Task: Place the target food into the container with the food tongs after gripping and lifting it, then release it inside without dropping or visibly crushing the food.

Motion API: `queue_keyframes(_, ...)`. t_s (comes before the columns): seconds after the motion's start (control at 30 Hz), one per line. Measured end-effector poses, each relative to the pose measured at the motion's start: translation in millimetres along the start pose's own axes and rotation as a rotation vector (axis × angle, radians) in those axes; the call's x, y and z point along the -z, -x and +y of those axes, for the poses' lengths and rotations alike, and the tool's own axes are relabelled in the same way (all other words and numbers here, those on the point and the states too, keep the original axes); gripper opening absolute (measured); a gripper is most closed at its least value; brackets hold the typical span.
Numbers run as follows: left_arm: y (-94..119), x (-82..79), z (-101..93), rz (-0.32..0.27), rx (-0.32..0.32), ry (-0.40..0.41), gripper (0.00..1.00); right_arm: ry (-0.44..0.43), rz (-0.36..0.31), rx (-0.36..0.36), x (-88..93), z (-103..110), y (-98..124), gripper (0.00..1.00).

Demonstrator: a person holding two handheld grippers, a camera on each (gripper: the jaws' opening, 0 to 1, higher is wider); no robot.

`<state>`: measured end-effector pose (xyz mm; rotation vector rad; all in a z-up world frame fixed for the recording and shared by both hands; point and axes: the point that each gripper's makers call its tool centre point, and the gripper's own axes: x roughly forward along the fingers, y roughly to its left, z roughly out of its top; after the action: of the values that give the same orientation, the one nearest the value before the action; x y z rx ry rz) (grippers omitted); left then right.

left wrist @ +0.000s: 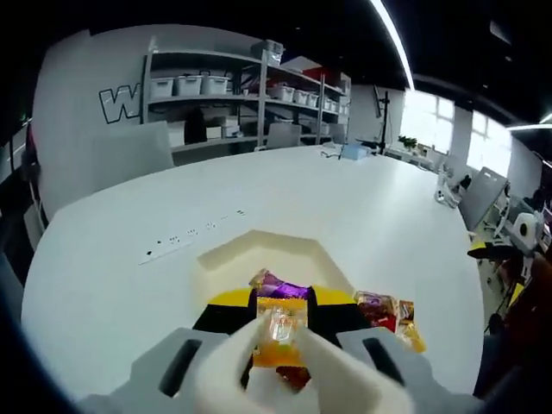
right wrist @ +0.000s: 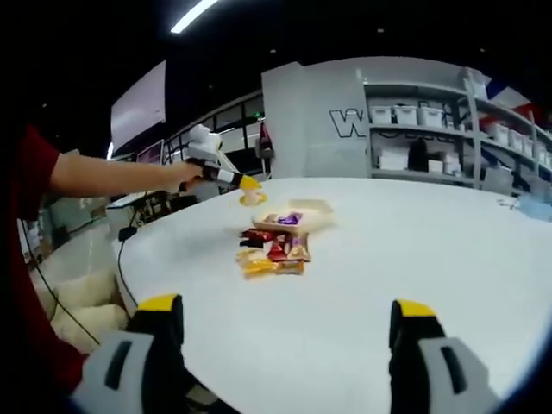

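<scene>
- In the left gripper view the left gripper [left wrist: 280, 345] holds white food tongs [left wrist: 259, 371], whose tips pinch an orange wrapped snack [left wrist: 281, 332]; the gripper's jaws press the tong arms together.
- The snack hangs just above the near edge of the white container [left wrist: 226, 259], which already holds a purple wrapped snack [left wrist: 278, 286].
- To the right of the container, a small pile of red and orange wrapped snacks [left wrist: 388, 315] lies on the white table [left wrist: 362, 207].
- In the right gripper view a person's arm [right wrist: 112, 175] reaches in from the left, and the left gripper [right wrist: 226, 176] hovers near the container [right wrist: 297, 222]; at that range the pinched snack looks like a pale blur.
- The snack pile [right wrist: 274, 253] lies just in front of the container.
- The right gripper [right wrist: 285, 341] has its jaws spread wide, empty, above the table edge.
</scene>
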<state>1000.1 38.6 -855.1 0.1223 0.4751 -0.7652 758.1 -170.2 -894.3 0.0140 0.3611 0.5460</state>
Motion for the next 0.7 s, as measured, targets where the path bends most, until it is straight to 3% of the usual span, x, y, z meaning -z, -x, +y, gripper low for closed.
queue_keyframes(0.5,-20.7,-12.6,7.6,-0.017,-0.004,-0.006,0.23,-0.013,0.014,0.032,6.1,-14.6,5.8,0.99)
queue_keyframes(0.57,-23.8,-11.9,5.9,-0.014,0.02,-0.014,0.26,-0.01,0.017,0.031,6.3,-14.6,5.9,0.99)
queue_keyframes(0.7,-21.4,-20.1,10.0,-0.066,0.011,0.026,0.28,-0.009,0.016,0.029,6.1,-14.3,5.8,0.99)
